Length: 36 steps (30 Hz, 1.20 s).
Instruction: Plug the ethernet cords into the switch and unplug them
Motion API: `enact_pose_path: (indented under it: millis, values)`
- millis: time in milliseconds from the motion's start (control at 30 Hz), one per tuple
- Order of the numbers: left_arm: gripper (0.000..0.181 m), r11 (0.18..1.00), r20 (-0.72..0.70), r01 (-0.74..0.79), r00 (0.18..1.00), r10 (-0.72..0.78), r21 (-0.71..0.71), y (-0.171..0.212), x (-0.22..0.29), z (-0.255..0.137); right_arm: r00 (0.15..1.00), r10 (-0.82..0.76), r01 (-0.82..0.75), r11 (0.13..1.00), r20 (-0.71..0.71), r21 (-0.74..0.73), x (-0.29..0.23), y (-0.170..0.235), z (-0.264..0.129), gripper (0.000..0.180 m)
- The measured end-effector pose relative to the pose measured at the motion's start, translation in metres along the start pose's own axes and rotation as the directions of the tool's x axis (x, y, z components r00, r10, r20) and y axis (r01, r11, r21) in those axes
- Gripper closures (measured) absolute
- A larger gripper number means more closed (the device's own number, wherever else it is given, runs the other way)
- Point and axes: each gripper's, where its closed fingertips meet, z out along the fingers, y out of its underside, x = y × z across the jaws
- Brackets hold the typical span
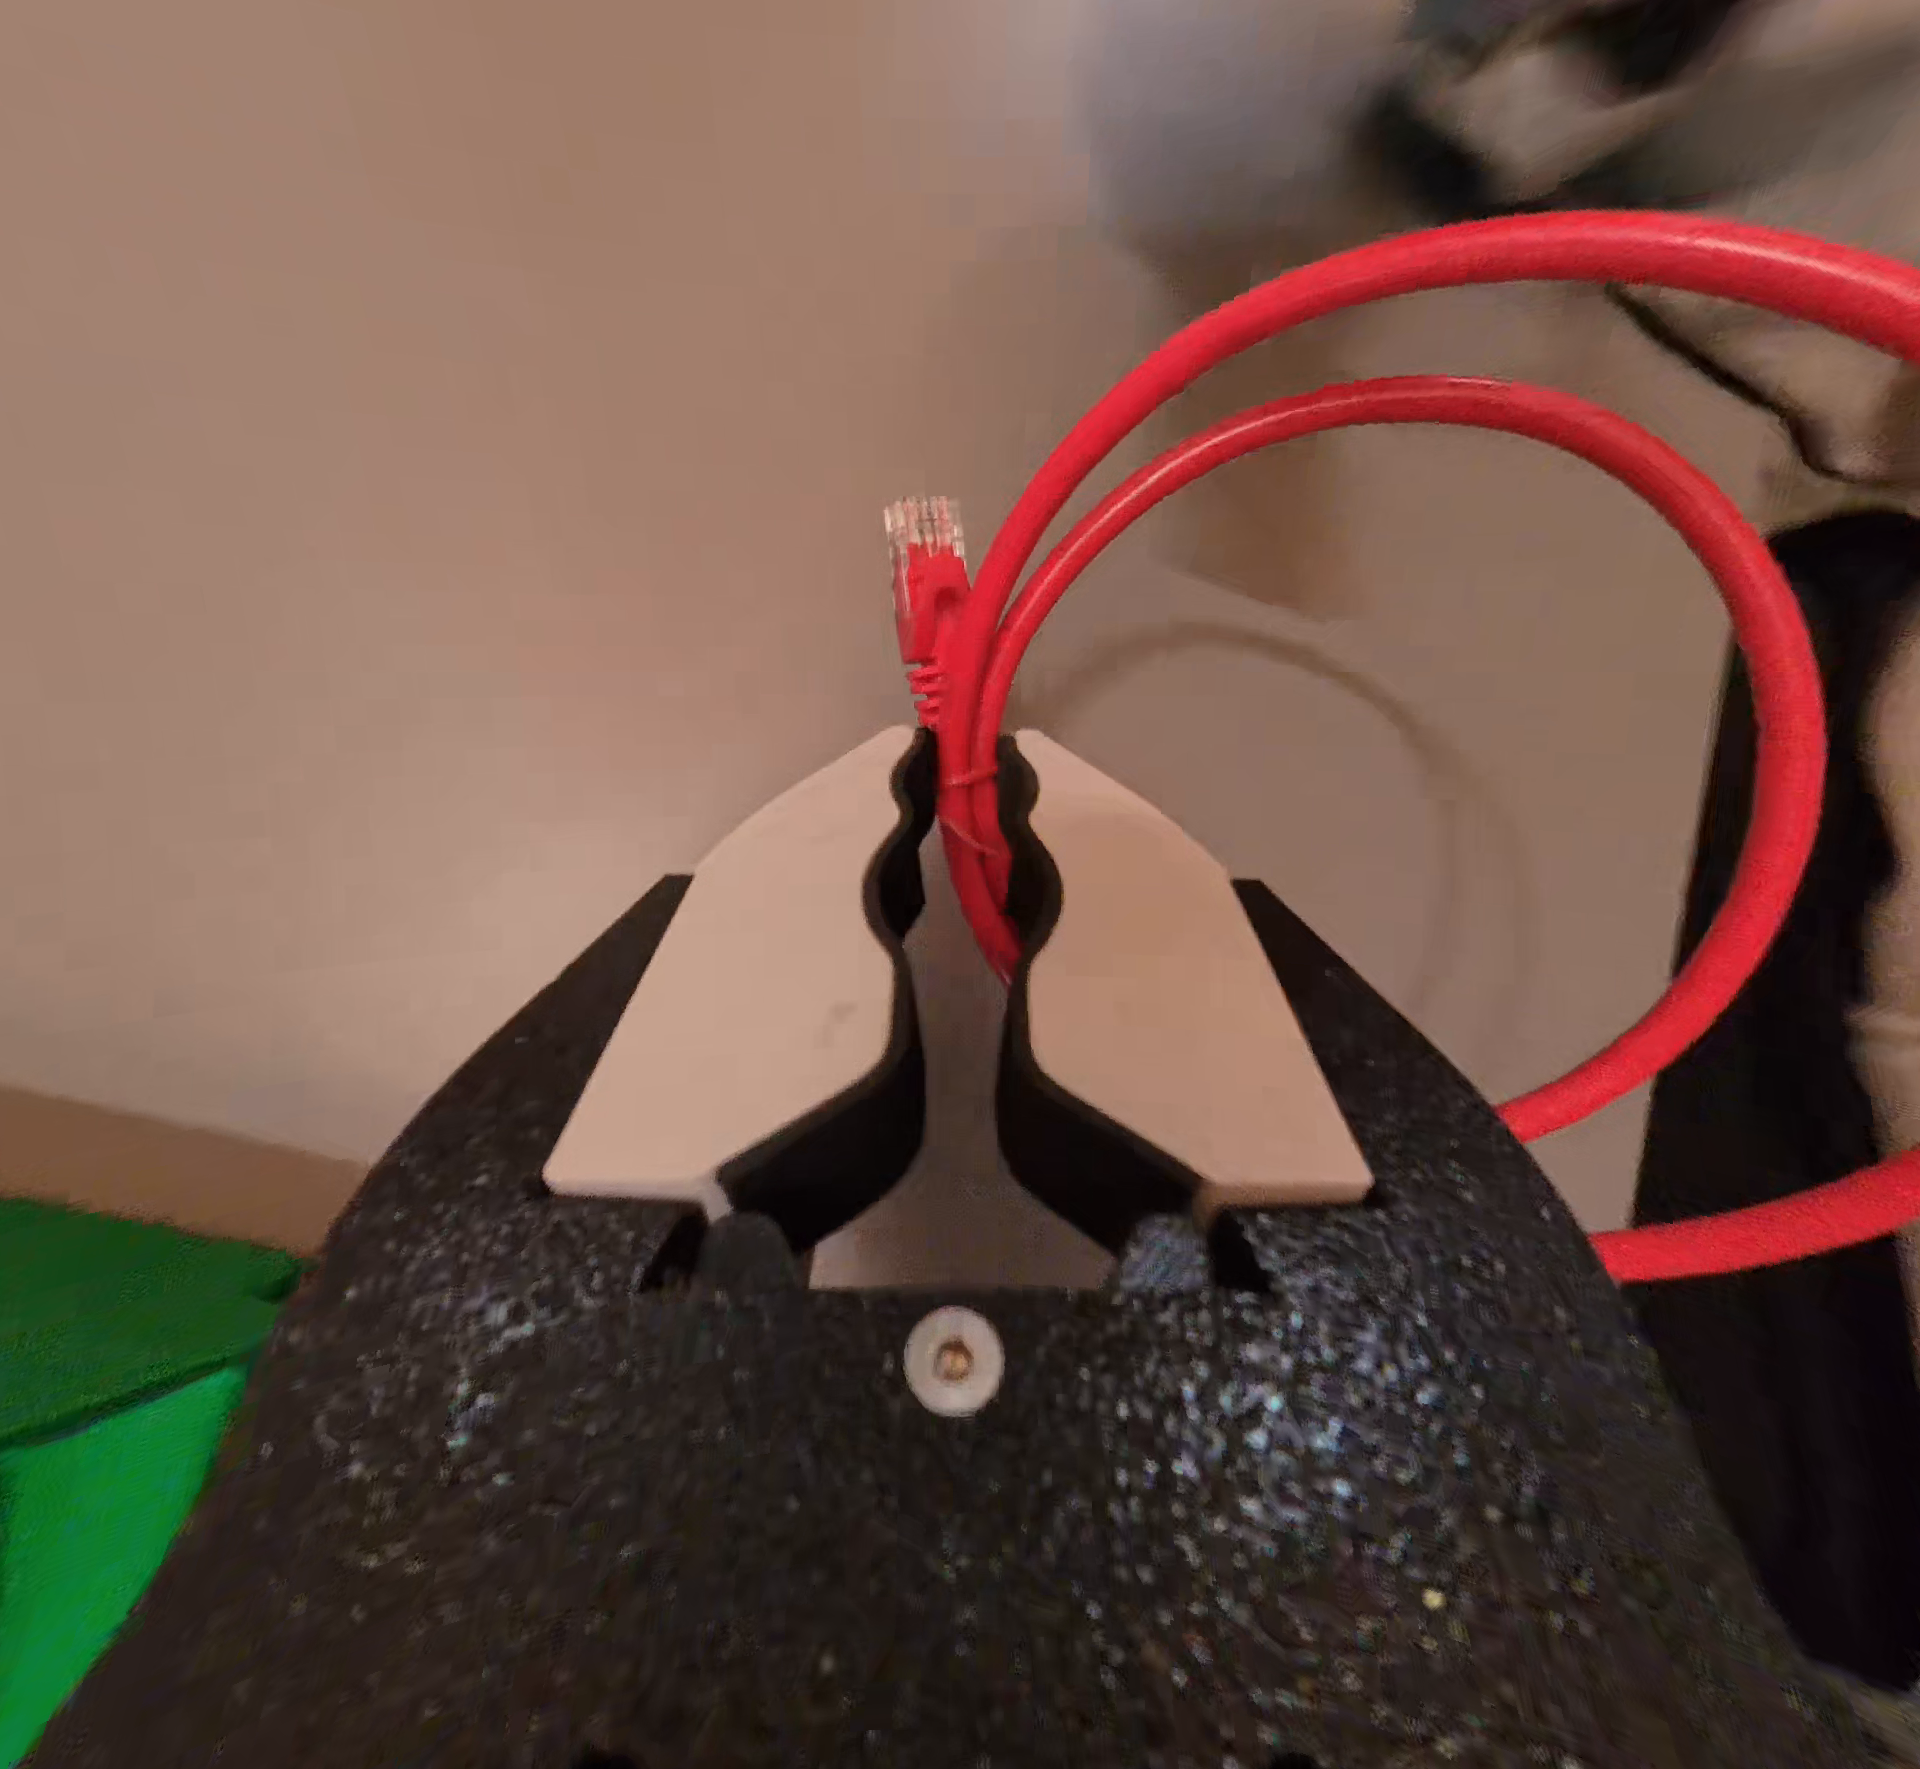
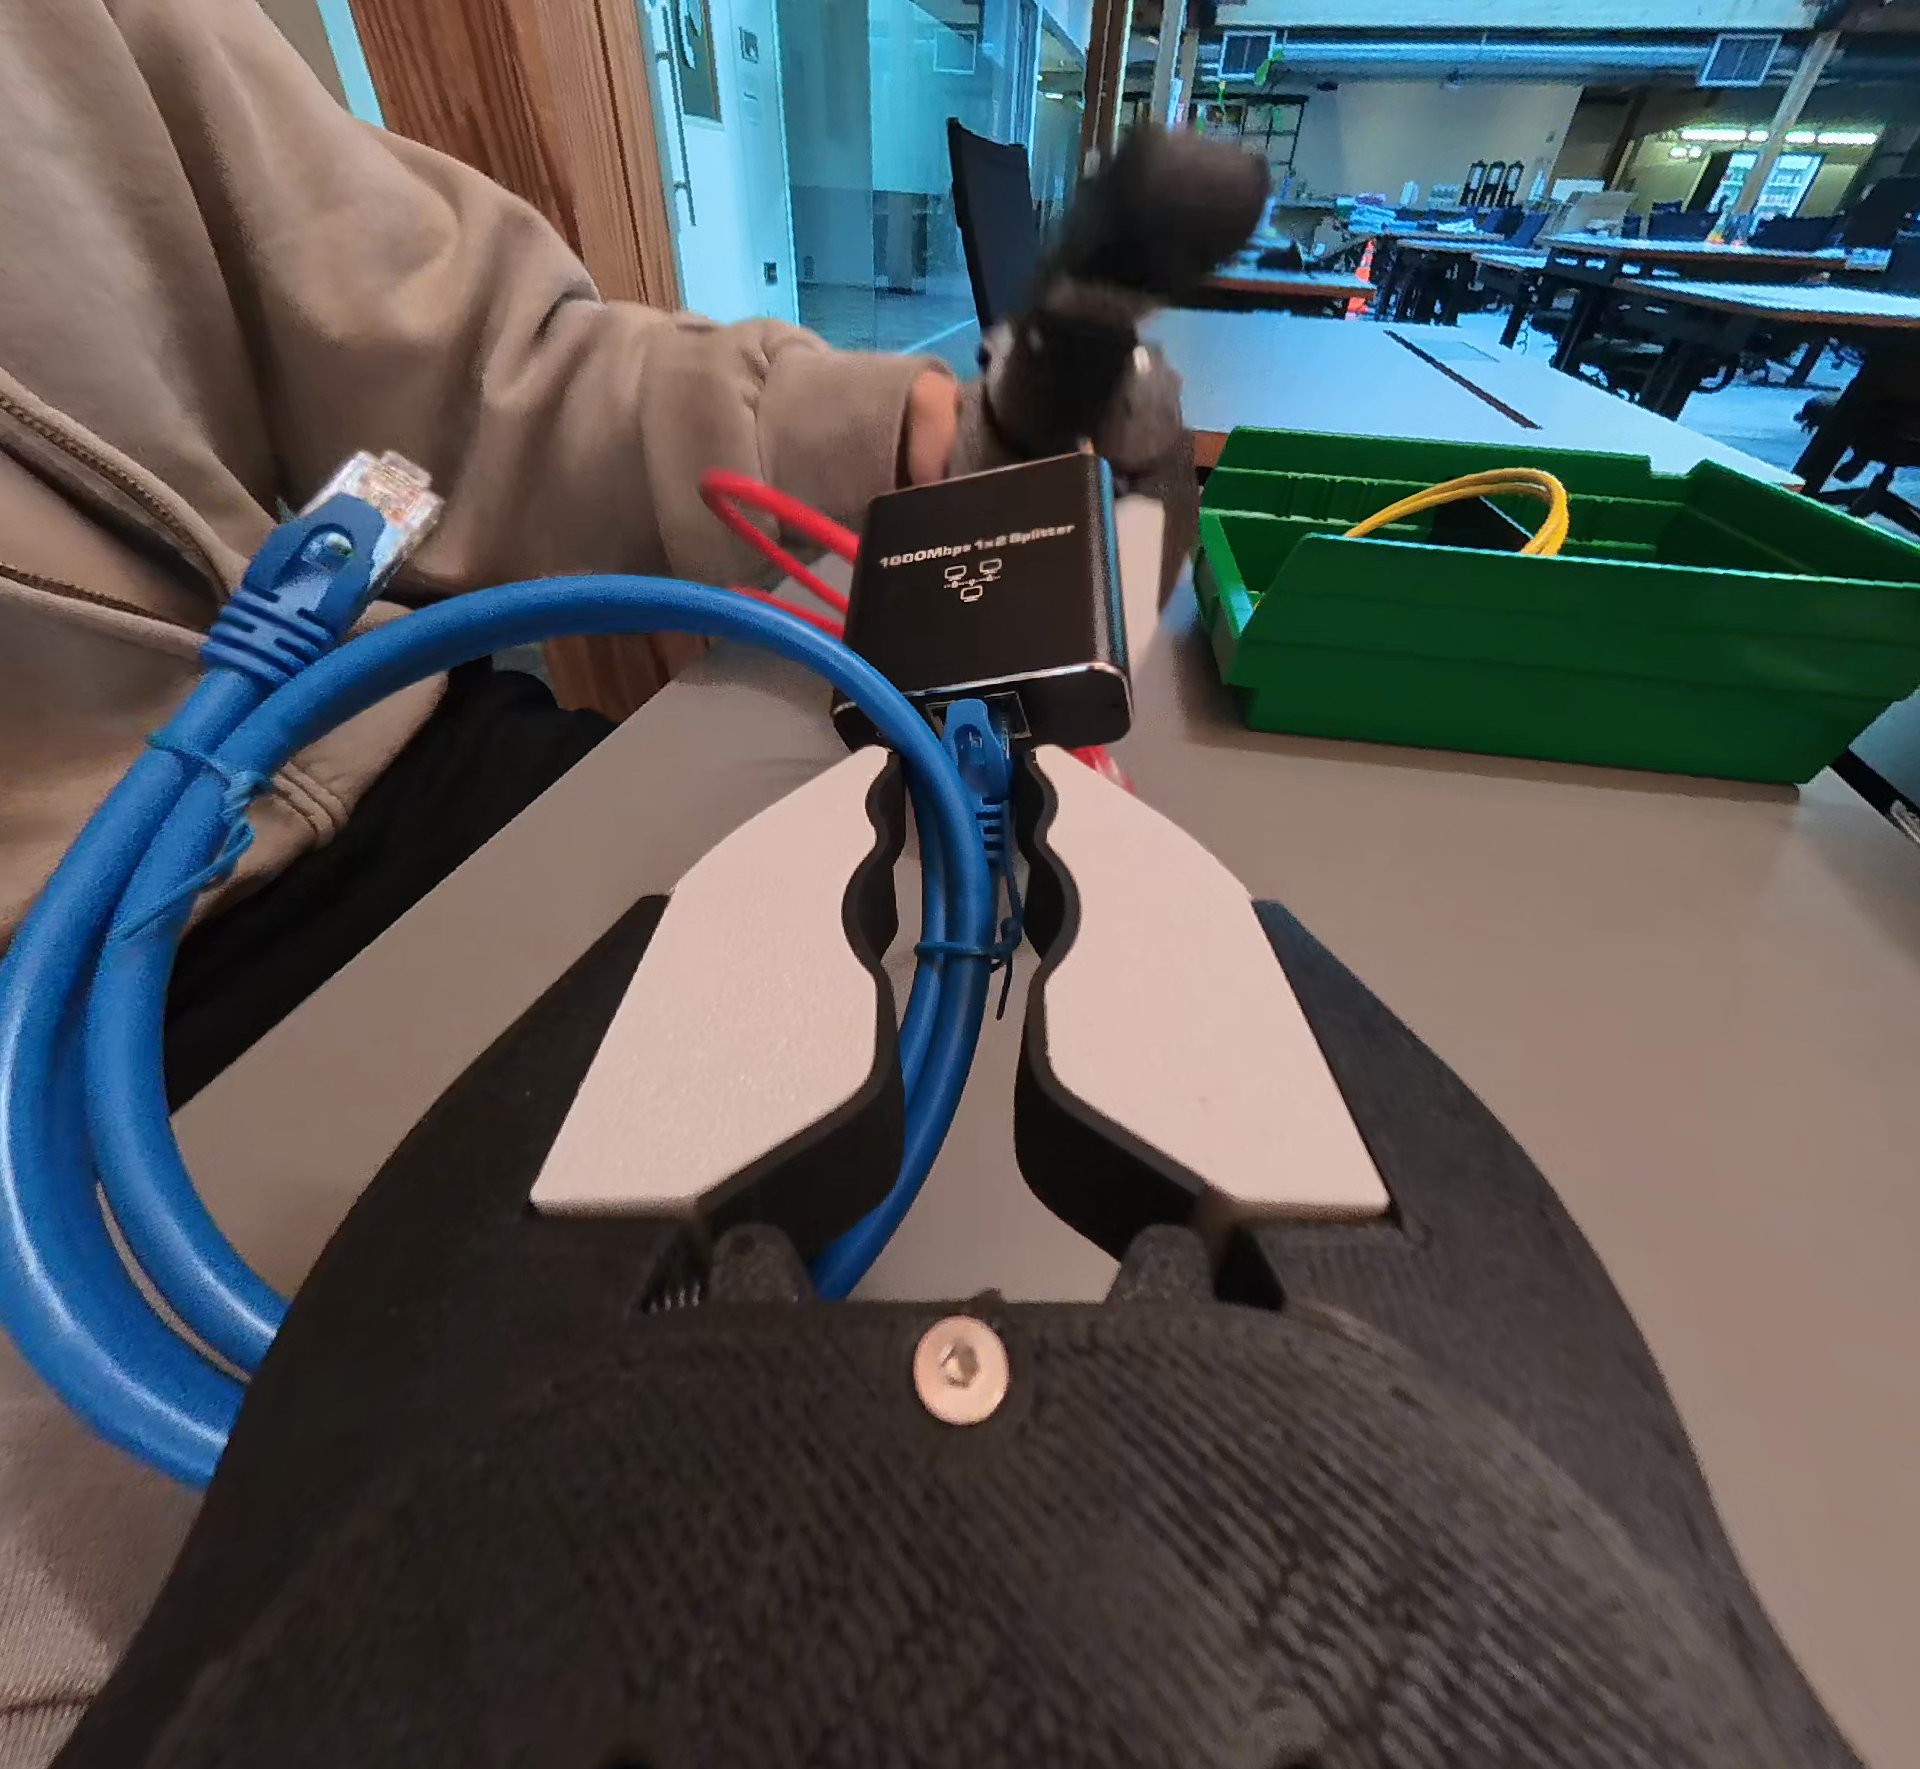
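Note:
In the left wrist view my left gripper (image 1: 966,743) is shut on a red ethernet cord (image 1: 1558,285) just below its plug (image 1: 925,576). The clear-tipped plug points up past the fingertips, free in the air, and the cord loops off to the right. In the right wrist view my right gripper (image 2: 961,763) is shut on a blue ethernet cord (image 2: 623,607) right behind its plug (image 2: 977,743), whose tip is in a front port of the black switch (image 2: 987,597). The blue cord's other plug (image 2: 374,504) hangs free at left. The left gripper (image 2: 1101,306) shows blurred behind the switch.
A green bin (image 2: 1558,639) with a yellow cord (image 2: 1496,498) stands on the grey table (image 2: 1455,940) right of the switch; it also shows in the left wrist view (image 1: 104,1356). A person's beige sleeve (image 2: 312,317) fills the left. The table's near-left edge is close to the switch.

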Motion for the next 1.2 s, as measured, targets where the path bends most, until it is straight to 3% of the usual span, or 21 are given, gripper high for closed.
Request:
enact_pose_path:
  millis: [167,333,800,1200]
  values:
    - [0.170,0.956,0.015,-0.278,0.960,0.281,-0.089,-0.039,0.034,-0.039,1.000,0.012,-0.011,1.000,0.018,-0.020,-0.001,0.005,0.003,0.159]
    - [0.171,0.904,0.017,-0.371,0.924,0.383,-0.213,-0.044,0.045,-0.046,1.000,0.009,-0.008,0.999,0.021,-0.034,-0.002,0.006,0.007,0.159]
    - [0.171,0.891,0.009,-0.361,0.926,0.378,-0.277,-0.036,0.040,-0.044,0.997,-0.067,0.062,0.984,-0.028,-0.167,0.000,0.012,0.017,0.160]
    - [0.171,0.771,0.061,-0.343,0.895,0.441,-0.537,-0.019,0.026,-0.034,0.989,-0.129,0.090,0.919,-0.077,-0.383,0.009,0.033,0.024,0.160]
